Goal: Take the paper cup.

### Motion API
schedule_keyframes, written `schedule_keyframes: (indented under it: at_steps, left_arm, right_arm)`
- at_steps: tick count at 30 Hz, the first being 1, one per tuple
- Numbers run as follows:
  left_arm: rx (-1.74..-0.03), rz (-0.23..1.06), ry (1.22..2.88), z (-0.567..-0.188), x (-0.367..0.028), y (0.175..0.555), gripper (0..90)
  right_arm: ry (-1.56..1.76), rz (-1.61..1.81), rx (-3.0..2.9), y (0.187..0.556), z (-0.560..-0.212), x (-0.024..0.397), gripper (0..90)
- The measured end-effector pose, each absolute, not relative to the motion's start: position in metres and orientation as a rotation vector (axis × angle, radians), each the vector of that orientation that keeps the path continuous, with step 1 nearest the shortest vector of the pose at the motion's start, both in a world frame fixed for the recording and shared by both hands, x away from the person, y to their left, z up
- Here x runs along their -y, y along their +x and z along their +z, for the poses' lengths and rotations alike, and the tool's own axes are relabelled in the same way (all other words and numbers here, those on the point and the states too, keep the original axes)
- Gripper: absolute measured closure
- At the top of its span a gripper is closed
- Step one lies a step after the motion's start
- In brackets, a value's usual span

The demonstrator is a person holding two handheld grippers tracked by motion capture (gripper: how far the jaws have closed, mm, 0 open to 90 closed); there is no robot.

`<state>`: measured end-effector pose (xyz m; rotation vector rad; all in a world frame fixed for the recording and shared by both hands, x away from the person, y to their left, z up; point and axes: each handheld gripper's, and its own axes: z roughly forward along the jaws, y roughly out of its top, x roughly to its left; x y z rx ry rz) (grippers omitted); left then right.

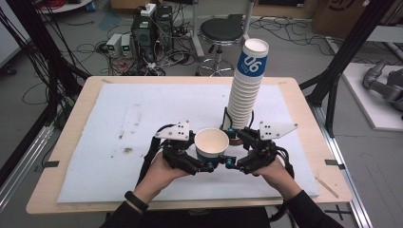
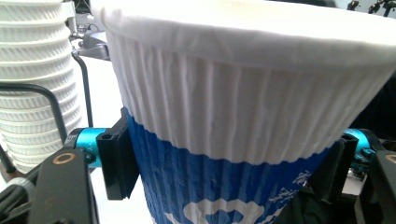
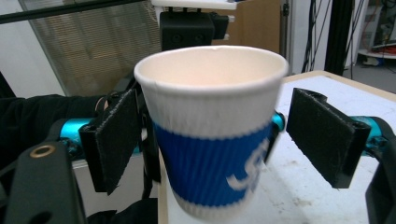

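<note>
A: Single paper cup (image 1: 212,145), rippled wall, white above, blue band below, mouth up and empty. Held off the worktop (image 1: 119,114) near its front edge, between the two tools.

B: Held by which?

A: By the left gripper (image 2: 224,168). Jaws closed partway onto the blue band, one pad on each side, touching the wall. Right gripper (image 3: 229,140) spread wide around the same cup, pads apart from it on both sides, holding nothing.

B: Handling?

A: Probably very light and thin-walled; easy to dent if squeezed hard. Ribbing should give the pads some bite. Best taken low on the blue band or just under the rolled rim, where stiffer. No pinching across the open mouth.

B: Beyond the cup?

A: Tall stack of cups (image 1: 244,90) just behind, standing on the white mat (image 1: 142,118), leaning slightly. Farther back, a black stool (image 1: 221,31) and cables on the floor.
</note>
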<state>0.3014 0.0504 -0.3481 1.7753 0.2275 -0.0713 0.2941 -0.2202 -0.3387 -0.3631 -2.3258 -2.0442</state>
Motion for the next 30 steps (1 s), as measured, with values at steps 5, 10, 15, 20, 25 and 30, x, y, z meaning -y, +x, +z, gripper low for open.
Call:
schedule_keyframes:
  at_steps: [5,10,15,20,25,30]
  left_arm:
    - [-0.243,-0.063,1.748,-0.344,-0.057,0.302,25.1]
    - [-0.254,-0.047,1.720,-0.340,-0.062,0.302,25.1]
    - [-0.254,-0.036,1.705,-0.337,-0.062,0.300,25.2]
    - [-0.250,-0.041,1.705,-0.336,-0.058,0.299,25.2]
    - [-0.249,-0.053,1.701,-0.337,-0.056,0.298,25.2]
    - [-0.244,-0.068,1.700,-0.338,-0.053,0.298,25.1]
  right_arm:
    - [-0.359,-2.039,2.354,0.297,-0.339,0.229,18.3]
    - [-0.357,-2.007,2.397,0.298,-0.343,0.229,18.3]
    - [-0.368,-1.953,2.430,0.299,-0.350,0.224,18.3]
    - [-0.360,-1.901,2.456,0.298,-0.358,0.213,18.3]
    - [-0.348,-1.873,2.464,0.296,-0.364,0.205,18.3]
    - [-0.337,-1.872,2.458,0.295,-0.367,0.198,18.4]
